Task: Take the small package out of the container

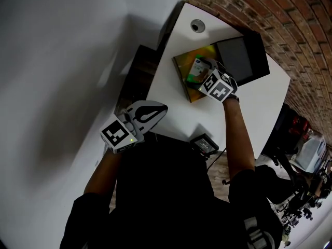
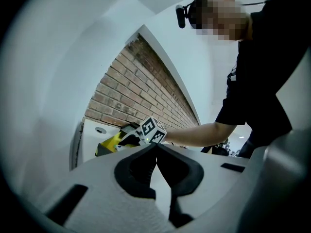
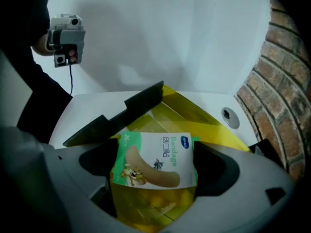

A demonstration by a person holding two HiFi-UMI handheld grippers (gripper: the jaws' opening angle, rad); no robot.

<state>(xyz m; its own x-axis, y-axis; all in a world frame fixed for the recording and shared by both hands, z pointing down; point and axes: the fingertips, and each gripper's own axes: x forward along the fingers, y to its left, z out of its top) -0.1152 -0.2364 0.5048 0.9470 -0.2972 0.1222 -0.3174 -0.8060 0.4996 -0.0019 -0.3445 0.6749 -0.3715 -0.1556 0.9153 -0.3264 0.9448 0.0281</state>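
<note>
A white desk (image 1: 259, 105) wedged into a corner between a plain wall and a brick wall (image 1: 295, 30) carries an open container (image 1: 188, 56), its black lid (image 1: 241, 58) thrown back to bare the yellow lining. From the head camera, the right tool (image 1: 208, 75) reaches over that lining to the small package (image 1: 197, 69). The left tool (image 1: 158, 109) hangs over the desk's near edge, well apart from the container. It seems kept out of the way, since the lifting needs one hand only.

From the left tool's own camera, its two jaws meet at the tips with nothing between them. Beyond them the person's right arm stretches to the container, below the brick wall.

From the right tool's camera, the small package (image 3: 154, 161) (a white-and-green bandage sachet, printed face toward the lens) sits square between the jaws, each pad pressed to one side edge — a grip across its width that looks meant to keep the flat sachet from bending. It is over the yellow interior, within the container's walls or just above them; the pictures do not settle which. By that reading the grasp is made and the lift out is not yet finished.
</note>
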